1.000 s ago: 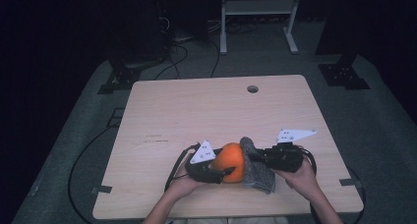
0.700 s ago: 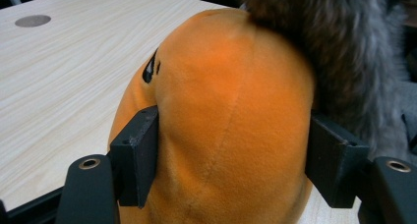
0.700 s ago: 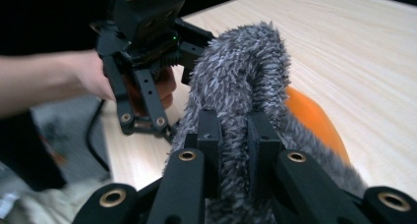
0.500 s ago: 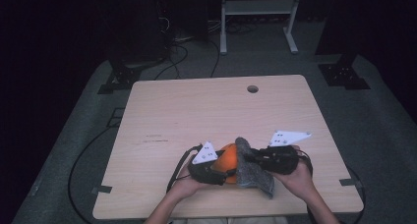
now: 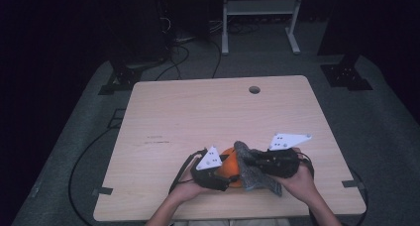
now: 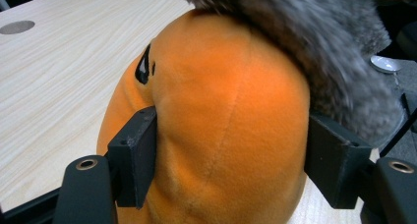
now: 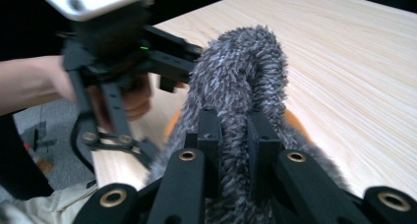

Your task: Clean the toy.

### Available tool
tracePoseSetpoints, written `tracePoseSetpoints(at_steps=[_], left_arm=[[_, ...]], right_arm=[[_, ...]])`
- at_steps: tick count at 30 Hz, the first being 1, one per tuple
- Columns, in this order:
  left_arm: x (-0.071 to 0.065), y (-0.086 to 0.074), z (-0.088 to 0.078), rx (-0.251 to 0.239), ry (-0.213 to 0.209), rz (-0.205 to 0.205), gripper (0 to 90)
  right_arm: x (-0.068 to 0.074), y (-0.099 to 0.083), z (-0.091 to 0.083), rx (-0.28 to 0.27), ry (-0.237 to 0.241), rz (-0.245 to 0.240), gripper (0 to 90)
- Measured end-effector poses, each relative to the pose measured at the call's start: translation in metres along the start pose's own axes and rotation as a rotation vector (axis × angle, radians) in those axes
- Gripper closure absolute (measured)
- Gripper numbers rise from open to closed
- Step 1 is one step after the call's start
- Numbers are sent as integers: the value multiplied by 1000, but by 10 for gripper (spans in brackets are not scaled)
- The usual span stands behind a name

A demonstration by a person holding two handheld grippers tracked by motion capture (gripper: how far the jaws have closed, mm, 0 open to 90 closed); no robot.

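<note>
- At the near edge of the table (image 5: pixel 163 117), I have both claws on one soft toy.
- The toy is an orange plush ball (image 6: pixel 221 126) with a grey fuzzy cloth (image 7: pixel 241 81) lying over its top. It sits close to my side of the table, between my two hands.
- My left claw (image 5: pixel 218 172) is about half open, and its two black pads press into the sides of the orange plush ball. In the left gripper view the plush bulges between them, so I hold it firmly.
- My right claw (image 7: pixel 231 135) is almost fully closed. It pinches a fold of the grey fuzzy cloth, and the fuzz sticks up between the pads.
- I think the step in hand is pulling the grey fuzzy cloth over or off the orange plush ball. I cannot tell which way it should go.
- I also cannot tell if the cloth is sewn to the ball or just lies on it.
- For the next move I think my left claw must hold the ball still, so it does not roll or slip.
- My right claw must keep its pinch and pull slowly, because the fuzz is thin and soft and could slide out.
- The two claws are very near each other, so I must take care that they do not bump.
</note>
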State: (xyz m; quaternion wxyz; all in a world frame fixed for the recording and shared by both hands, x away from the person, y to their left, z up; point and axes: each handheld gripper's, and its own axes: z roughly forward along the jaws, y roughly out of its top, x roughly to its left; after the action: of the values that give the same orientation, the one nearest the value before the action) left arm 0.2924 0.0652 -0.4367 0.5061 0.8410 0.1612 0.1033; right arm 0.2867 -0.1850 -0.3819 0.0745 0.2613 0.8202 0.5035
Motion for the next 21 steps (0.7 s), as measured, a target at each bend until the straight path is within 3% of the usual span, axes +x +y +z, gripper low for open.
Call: tracePoseSetpoints(at_steps=[4,7,9,11,14,17,21], left_arm=[[3,4,-4,4,-5,-12,260],[1,3,1,-2,8,-7,272],[-1,4,4,-6,21,-4,281],[-2,5,6,-5,30,-3,284],[-6,5,4,4,34,21,290],[-7,4,2,10,29,43,301],[-11,5,6,15,19,69,299]], right_arm=[[-15,-11,-4,11,-43,35,791],[-18,-13,-7,19,-54,53,792],[-11,-9,-7,15,-48,36,794],[3,-3,-4,7,-12,0,794],[17,3,5,28,-22,-61,793],[9,1,5,12,-22,-24,791],[-3,-2,-4,-1,-60,23,792]])
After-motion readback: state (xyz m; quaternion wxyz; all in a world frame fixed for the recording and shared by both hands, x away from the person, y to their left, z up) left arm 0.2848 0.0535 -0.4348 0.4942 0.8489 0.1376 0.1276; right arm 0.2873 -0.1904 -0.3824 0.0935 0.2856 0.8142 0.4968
